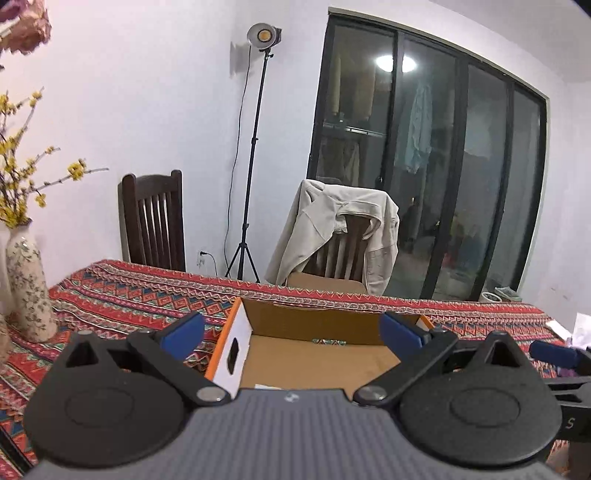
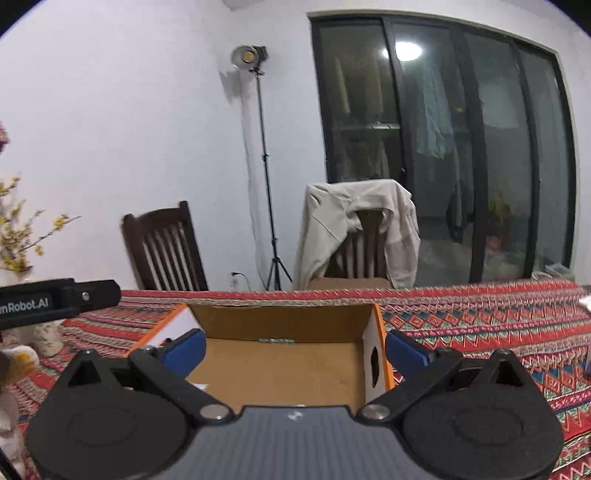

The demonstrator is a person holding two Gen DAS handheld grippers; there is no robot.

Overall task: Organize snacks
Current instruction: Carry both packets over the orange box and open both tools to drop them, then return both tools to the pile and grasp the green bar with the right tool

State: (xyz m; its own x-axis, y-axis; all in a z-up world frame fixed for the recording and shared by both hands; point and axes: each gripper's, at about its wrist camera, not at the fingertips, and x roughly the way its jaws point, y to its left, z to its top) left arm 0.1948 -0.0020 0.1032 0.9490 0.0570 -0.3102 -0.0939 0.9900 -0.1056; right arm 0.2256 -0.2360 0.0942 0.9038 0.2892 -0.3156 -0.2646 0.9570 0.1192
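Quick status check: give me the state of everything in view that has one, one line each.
left gripper: open, nothing between the pads
right gripper: open, nothing between the pads
cardboard box: top open, upright on the table, floor mostly bare
studio lamp: on
beige jacket: draped over a chair back
sliding glass door: appears closed

Left hand-held gripper point(image 1: 291, 334) body: grey ribbed housing, small white mark at its front edge.
Discs: two matt black round plates, each with a raised ring and a triangular cut-out.
Linkage: black bars, silver round pivot screws.
Fingers point(image 1: 184, 334): blue pads on black holders.
Right hand-held gripper point(image 2: 295, 349): same build, grey, black, blue.
Marking: white lettering ending "nRobot.AI" on the black bar at the right view's left edge; a white "S" on black at the left view's right edge.
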